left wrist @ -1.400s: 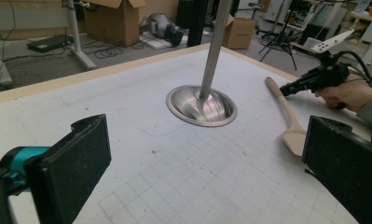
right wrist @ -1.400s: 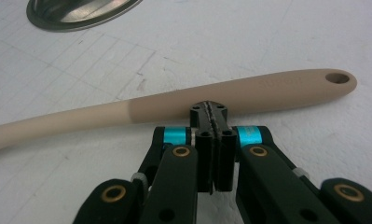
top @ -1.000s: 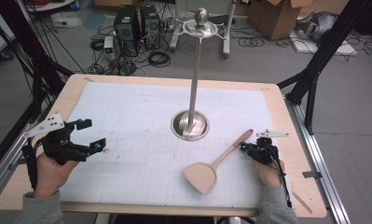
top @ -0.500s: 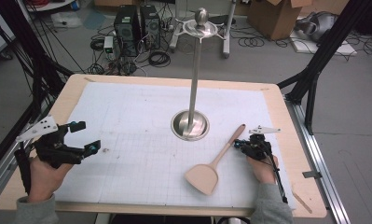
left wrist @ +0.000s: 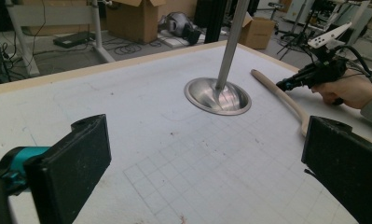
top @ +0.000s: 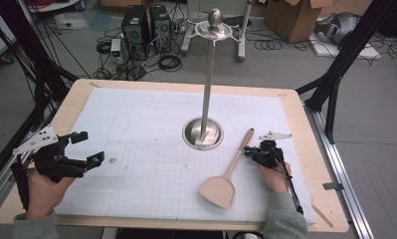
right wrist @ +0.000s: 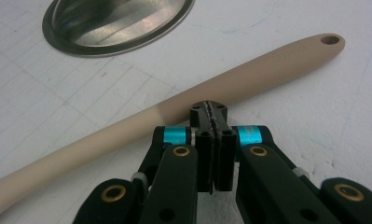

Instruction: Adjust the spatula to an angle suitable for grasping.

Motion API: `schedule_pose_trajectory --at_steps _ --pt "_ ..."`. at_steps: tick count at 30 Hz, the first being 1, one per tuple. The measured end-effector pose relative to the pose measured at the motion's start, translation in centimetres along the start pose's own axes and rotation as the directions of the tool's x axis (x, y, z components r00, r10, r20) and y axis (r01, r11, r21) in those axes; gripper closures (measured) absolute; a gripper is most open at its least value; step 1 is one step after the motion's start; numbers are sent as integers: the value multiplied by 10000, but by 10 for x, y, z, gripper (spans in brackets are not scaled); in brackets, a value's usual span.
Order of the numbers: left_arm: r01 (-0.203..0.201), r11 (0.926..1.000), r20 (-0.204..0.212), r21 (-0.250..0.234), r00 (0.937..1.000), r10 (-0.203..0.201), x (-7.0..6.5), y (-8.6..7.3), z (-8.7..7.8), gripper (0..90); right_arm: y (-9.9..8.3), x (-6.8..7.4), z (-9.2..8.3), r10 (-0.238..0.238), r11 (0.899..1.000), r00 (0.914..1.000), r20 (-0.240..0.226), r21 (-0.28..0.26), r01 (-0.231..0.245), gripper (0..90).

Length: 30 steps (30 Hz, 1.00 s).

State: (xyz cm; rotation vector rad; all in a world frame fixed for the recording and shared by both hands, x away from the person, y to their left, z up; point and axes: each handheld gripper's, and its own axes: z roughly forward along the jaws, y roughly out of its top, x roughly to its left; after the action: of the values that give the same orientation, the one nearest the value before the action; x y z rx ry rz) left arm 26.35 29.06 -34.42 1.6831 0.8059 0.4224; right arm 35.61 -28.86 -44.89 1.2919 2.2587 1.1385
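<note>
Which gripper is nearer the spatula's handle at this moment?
Right. The right gripper, jaws shut and empty, has its tips at the handle of the spatula, beside the metal stand. The left gripper hangs open far across the mat near the table's left edge.

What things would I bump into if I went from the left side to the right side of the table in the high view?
Left gripper, its jaws open → round metal base of the tall stand → wooden spatula lying flat → right gripper, jaws shut, tips at the spatula's handle.
</note>
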Motion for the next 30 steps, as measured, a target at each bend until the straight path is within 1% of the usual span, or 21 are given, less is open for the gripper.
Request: schedule_pose_trajectory --at_steps 1,5,6,8,9,10,13,14,15,17,18,19,20,21,23,24,27,30 --pt "26 10000 -28 -19 10000 -26 0 0 0 17 0 0 0 -66 10000 10000 7 -21 66 900" --pt "4 10000 -2 -30 10000 -4 0 1 0 17 0 0 -1 -47 10000 10000 26 25 47 900" --pt "1 10000 23 -50 10000 -1 0 1 0 17 0 1 -2 -65 10000 9999 94 -30 65 900" --pt "-9 10000 48 -71 10000 10 1 2 1 17 2 2 -8 -18 9997 10000 37 -230 19 900" --pt "-3 10000 67 -80 10000 3 1 2 1 17 2 2 -11 -67 9993 10000 2 -364 67 900" --pt "-1 10000 82 -94 10000 2 1 3 2 17 3 4 -14 -41 9987 10000 -55 -509 39 900" --pt "14 9999 123 -117 9999 -12 1 4 4 17 7 10 -21 -214 9970 9994 -261 -743 194 900" --pt "-2 10000 146 -99 9999 3 0 4 5 17 9 13 -24 -215 9961 9990 -388 -864 181 900" --pt "-53 10000 171 -81 9998 54 0 4 5 17 10 15 -25 -289 9953 9985 -467 -934 244 900" --pt "-28 9999 185 -120 9998 31 0 5 7 17 12 21 -28 -498 9937 9968 -630 -1038 431 900" --pt "-31 9999 210 -108 9998 33 0 5 7 17 15 28 -28 -682 9925 9947 -775 -1068 597 900" --pt "-43 9999 231 -111 9997 46 0 5 8 17 15 28 -28 -682 9925 9947 -775 -1068 597 900" --pt "-49 9999 238 -105 9997 52 0 6 8 17 16 36 -26 -895 9922 9921 -883 -941 812 900" --pt "-42 9999 243 -101 9997 45 0 6 9 17 16 36 -26 -895 9922 9921 -883 -941 812 900" --pt "-63 9999 283 -104 9996 66 0 6 9 17 18 43 -22 -1145 9910 9881 -1024 -813 1064 900" --pt "-45 9999 297 -123 9995 49 1 7 10 17 18 48 -21 -1154 9917 9868 -1135 -698 1080 900" --pt "-22 9999 323 -142 9995 27 1 7 11 17 20 58 -15 -1491 9882 9811 -1234 -539 1434 900" --pt "-23 9999 331 -136 9994 28 2 7 12 17 19 65 -11 -1682 9857 9758 -1394 -347 1650 900"
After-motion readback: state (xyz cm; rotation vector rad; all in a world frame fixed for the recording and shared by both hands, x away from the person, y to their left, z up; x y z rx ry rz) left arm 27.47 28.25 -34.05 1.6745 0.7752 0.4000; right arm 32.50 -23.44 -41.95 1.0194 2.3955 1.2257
